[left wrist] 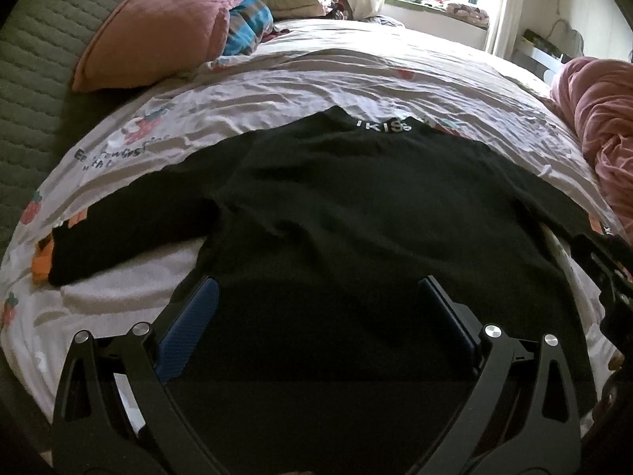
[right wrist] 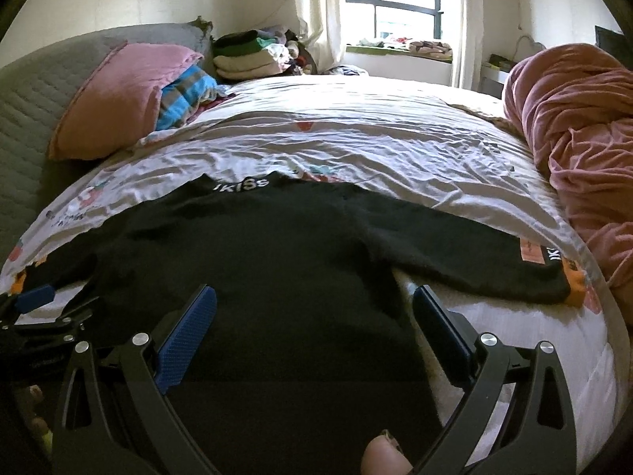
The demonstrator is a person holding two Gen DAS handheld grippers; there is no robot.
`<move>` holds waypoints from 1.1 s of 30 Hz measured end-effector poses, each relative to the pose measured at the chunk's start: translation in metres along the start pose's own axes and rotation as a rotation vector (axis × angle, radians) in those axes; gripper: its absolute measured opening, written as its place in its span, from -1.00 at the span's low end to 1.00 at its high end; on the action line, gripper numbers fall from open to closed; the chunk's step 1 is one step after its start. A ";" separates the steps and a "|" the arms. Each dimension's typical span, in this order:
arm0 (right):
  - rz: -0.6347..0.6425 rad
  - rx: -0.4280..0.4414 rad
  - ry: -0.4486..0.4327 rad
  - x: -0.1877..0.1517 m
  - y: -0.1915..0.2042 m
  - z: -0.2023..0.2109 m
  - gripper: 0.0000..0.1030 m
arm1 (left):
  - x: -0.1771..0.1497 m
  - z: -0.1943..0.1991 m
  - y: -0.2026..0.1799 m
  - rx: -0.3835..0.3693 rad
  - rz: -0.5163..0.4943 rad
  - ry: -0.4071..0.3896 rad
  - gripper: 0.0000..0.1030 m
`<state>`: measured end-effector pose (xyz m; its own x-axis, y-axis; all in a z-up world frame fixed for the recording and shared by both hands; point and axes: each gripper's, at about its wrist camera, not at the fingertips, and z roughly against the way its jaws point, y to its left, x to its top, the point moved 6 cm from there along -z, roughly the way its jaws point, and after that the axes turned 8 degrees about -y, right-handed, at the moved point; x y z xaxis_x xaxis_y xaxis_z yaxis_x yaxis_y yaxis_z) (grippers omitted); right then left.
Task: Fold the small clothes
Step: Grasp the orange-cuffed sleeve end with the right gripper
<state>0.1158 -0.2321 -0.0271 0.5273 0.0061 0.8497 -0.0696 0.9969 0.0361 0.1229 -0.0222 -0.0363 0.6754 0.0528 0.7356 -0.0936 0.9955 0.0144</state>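
A black long-sleeved top (left wrist: 336,213) lies spread flat on the bed, collar with white lettering at the far side, sleeves out to both sides. It also shows in the right wrist view (right wrist: 257,257). My left gripper (left wrist: 316,297) is open, its blue-padded fingers wide apart above the top's lower left part. My right gripper (right wrist: 314,304) is open above the top's lower right part, near its side edge. The right sleeve (right wrist: 474,261) ends in an orange-trimmed cuff. The left gripper also shows in the right wrist view (right wrist: 35,297) at the far left.
The bed sheet (left wrist: 316,75) is white with strawberry prints. A pink pillow (left wrist: 158,27) and a blue striped cloth (left wrist: 249,23) lie at the back left. A pink blanket (right wrist: 585,150) is heaped on the right. Folded clothes (right wrist: 245,55) are stacked by the window.
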 end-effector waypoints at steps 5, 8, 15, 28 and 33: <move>-0.019 -0.039 0.013 0.002 -0.018 -0.016 0.92 | 0.010 -0.012 -0.008 -0.008 -0.007 0.007 0.82; -0.035 -0.069 0.025 0.001 -0.032 -0.025 0.92 | 0.017 -0.018 -0.014 -0.015 -0.008 0.001 0.82; -0.065 -0.134 0.056 -0.003 -0.064 -0.044 0.92 | 0.031 -0.037 -0.027 -0.023 -0.026 0.015 0.82; -0.228 -0.215 0.167 -0.023 -0.129 -0.080 0.92 | 0.042 -0.072 -0.040 -0.013 -0.039 0.047 0.82; -0.353 -0.275 0.199 -0.032 -0.168 -0.086 0.92 | 0.045 -0.089 -0.041 -0.005 -0.040 0.072 0.82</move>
<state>0.1839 -0.3932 -0.1054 0.6315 -0.3480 0.6929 0.3550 0.9242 0.1407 0.2221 -0.0538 -0.0641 0.7292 0.0184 0.6841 -0.0620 0.9973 0.0392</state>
